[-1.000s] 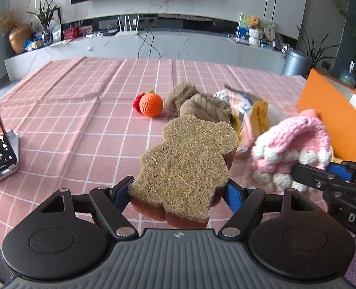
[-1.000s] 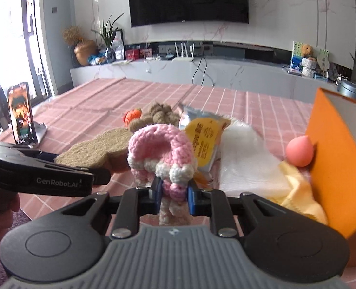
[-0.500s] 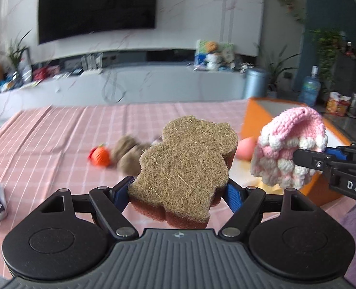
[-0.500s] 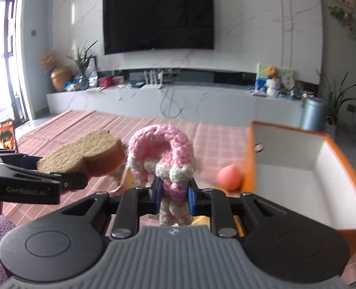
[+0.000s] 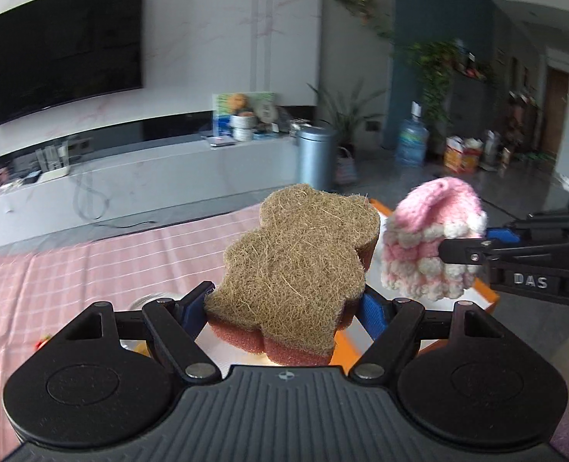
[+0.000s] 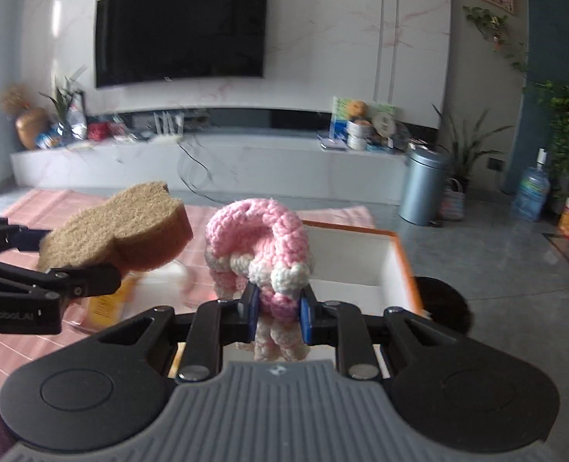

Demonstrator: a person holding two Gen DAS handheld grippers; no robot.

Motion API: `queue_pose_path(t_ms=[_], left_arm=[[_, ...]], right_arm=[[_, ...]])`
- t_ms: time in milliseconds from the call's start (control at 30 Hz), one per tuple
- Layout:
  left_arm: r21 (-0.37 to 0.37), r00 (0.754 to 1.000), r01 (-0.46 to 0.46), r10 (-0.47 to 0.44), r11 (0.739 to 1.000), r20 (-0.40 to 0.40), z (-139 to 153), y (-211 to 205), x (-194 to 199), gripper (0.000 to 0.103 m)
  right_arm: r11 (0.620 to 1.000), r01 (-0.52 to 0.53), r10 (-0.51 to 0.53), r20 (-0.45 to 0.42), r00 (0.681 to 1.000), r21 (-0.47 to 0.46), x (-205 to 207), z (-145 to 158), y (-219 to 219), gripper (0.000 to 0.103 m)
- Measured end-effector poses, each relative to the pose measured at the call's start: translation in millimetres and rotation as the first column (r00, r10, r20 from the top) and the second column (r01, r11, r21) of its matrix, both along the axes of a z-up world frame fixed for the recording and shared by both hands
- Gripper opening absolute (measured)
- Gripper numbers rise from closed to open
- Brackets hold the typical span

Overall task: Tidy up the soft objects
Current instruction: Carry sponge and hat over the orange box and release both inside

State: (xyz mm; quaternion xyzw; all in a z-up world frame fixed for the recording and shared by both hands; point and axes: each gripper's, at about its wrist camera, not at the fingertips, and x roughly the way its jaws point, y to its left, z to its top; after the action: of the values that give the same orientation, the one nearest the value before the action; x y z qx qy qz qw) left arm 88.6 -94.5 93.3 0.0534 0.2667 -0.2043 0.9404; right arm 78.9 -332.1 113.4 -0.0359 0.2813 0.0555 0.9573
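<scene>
The left tool point(image 5: 284, 308) is closed on a bear-shaped sponge point(image 5: 296, 265), which is gripped at its narrow lower part between the two blue pads. The top face of the sponge is made of coarse, dry, tan fibre, and below it a layer of reddish-brown porous foam is seen along the edge. The sponge is held up in the air, tilted, well above the surface point(image 5: 92, 269), which is covered with a pink checked cloth with thin white lines. The right tool point(image 6: 276, 312) is clamped on a crocheted toy point(image 6: 261, 246) made of thick pink and white yarn, with a rounded top shaped like a loop and bumpy white stitches under it. The lower strands of the toy are pinched between the narrow-standing jaws and hang just behind them. In the left wrist view the toy is seen to the right of the sponge, just beside it. In front of the right tool and below it, an orange box point(image 6: 400, 254) with smooth white inner walls is seen. A yellow packet point(image 6: 107, 304), blurred, lies under the left tool on the cloth.
</scene>
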Motion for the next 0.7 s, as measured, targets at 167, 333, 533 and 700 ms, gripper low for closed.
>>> queue_pose_path(t_ms=[167, 333, 533, 700], left_arm=[[0.117, 0.994, 0.112, -0.109, 0.987, -0.030, -2.1, -49.0, 20.0, 0.089], [0.185, 0.985, 0.157, -0.141, 0.970, -0.098, -17.0, -74.7, 41.5, 0.089], [0.314, 0.981, 0.190, -0.166, 0.930, -0.102, -41.6, -103.3, 43.7, 0.089], [0.379, 0.973, 0.225, -0.186, 0.898, -0.137, -58.0, -114.8, 52.7, 0.089]], right_arm=[[0.999, 0.019, -0.024, -0.111, 0.994, -0.041, 25.4, -11.2, -31.0, 0.020], [0.998, 0.015, -0.029, -0.220, 0.975, -0.064, 52.9, -29.3, -57.0, 0.020], [0.995, -0.044, 0.008, -0.350, 0.937, -0.093, 90.0, -51.5, -66.0, 0.020], [0.993, -0.071, 0.025, -0.420, 0.907, -0.093, 111.9, -70.8, -68.6, 0.020]])
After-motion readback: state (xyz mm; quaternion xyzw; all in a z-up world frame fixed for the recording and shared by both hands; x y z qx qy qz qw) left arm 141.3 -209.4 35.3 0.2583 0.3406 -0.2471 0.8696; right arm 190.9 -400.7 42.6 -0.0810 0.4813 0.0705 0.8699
